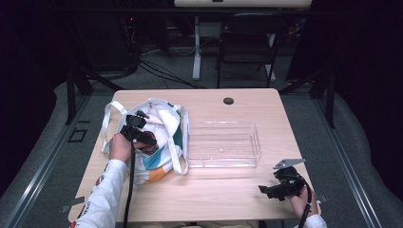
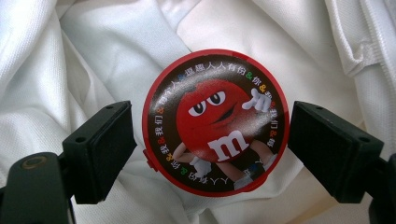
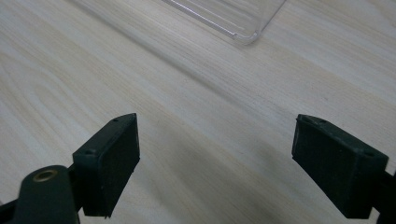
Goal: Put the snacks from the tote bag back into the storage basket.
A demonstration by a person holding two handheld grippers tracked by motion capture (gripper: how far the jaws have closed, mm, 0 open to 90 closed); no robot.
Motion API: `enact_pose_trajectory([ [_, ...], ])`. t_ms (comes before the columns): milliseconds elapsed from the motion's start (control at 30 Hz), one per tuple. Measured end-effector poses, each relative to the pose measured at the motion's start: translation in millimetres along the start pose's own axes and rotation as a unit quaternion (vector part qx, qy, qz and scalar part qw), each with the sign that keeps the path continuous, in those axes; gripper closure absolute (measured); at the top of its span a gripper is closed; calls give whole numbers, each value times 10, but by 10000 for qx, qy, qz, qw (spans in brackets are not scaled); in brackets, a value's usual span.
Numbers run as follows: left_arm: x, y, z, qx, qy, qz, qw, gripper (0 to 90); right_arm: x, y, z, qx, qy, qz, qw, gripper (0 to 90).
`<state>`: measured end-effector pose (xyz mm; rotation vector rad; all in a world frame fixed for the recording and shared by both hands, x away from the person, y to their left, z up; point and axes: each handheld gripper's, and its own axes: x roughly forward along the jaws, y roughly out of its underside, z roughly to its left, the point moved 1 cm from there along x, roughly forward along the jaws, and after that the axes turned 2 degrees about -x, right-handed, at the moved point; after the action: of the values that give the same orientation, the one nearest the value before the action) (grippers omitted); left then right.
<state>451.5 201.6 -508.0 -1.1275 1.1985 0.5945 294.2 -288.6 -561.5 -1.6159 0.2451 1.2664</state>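
Inside the bag, at about nine o'clock on the table, I have my left gripper set around the tin, a round red candy tin lying flat, lid up, on the white lining. One jaw stands at the tin's nine o'clock and the other at its three; both sit just beside the rim, and I can't tell that either pad presses yet, so I'd call the jaws apart with the tin between them. I hold them level with the rim because a flat round lid gives nothing to pinch from above; the sides are the only grip. The soft cloth under it could let the tin tilt as I squeeze, I think.

My right gripper rests at about five o'clock on the table, jaws wide apart over bare wood with nothing between them. I keep it parked there, I'd say, so it stays out of the way of the tray, which lies at the centre, just to the three o'clock side of the bag, clear and ready to receive things.

The table is pale wood grain with a small black cap at its twelve o'clock edge. Beyond it the room is dark: a folding chair, cables on a grey floor, and black frame legs at both sides.
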Motion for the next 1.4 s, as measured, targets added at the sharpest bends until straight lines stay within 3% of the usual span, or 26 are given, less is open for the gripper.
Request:
enact_pose_trajectory([
  [200, 38, -18, -29, 64, 9, 125, 9999, 184, -1, 1, -3, 23, -11, -8, 10000, 148],
  [433, 88, -27, -47, 72, -132, 239, 9996, 208, 1, 6, -10, 35, -2, -17, 10000, 148],
  [600, 110, -22, -36, -18, -133, 254, 9996, 241, -1, 10, -20, 54, -7, 35, 10000, 148],
  [967, 111, -13, -36, -14, -127, 223, 9997, 255, -13, 10, -14, 66, 1, -31, 10000, 148],
  [1400, 89, -16, -45, 157, -165, 203, 9995, 257, -22, 19, -20, 64, 23, -45, 10000, 148],
])
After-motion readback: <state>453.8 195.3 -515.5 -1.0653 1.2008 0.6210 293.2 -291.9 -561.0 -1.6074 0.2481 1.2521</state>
